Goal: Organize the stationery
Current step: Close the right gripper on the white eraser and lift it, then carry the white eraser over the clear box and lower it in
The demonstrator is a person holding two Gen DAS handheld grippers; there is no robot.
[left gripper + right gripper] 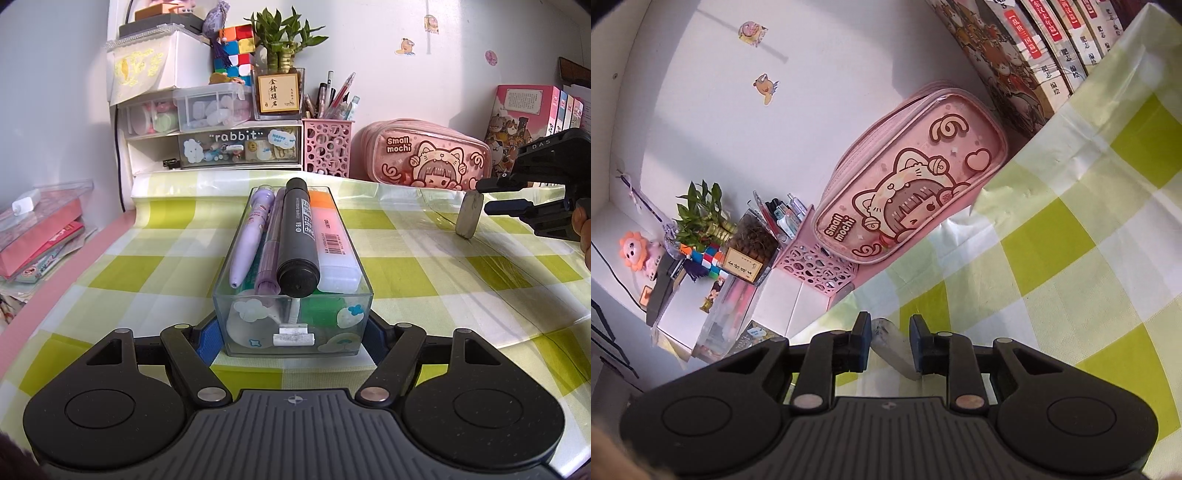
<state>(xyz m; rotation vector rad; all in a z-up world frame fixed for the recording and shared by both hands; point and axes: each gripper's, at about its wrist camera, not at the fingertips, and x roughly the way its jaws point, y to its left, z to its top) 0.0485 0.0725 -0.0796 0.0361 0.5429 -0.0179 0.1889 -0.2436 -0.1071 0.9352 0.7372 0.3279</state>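
surface: desk under green-and-white checked cloth [424, 273], lower frame.
centre: clear box [295, 325].
upper left: drawer unit [155, 155].
upper centre: pink pen holder [327, 147].
upper right: pink pencil case [424, 155], books [524, 110].

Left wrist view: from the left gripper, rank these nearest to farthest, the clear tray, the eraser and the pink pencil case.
1. Clear tray: straight ahead, its near end between the left gripper's fingers.
2. Eraser: farther out on the right, held in the right gripper.
3. Pink pencil case: at the back right, by the wall.
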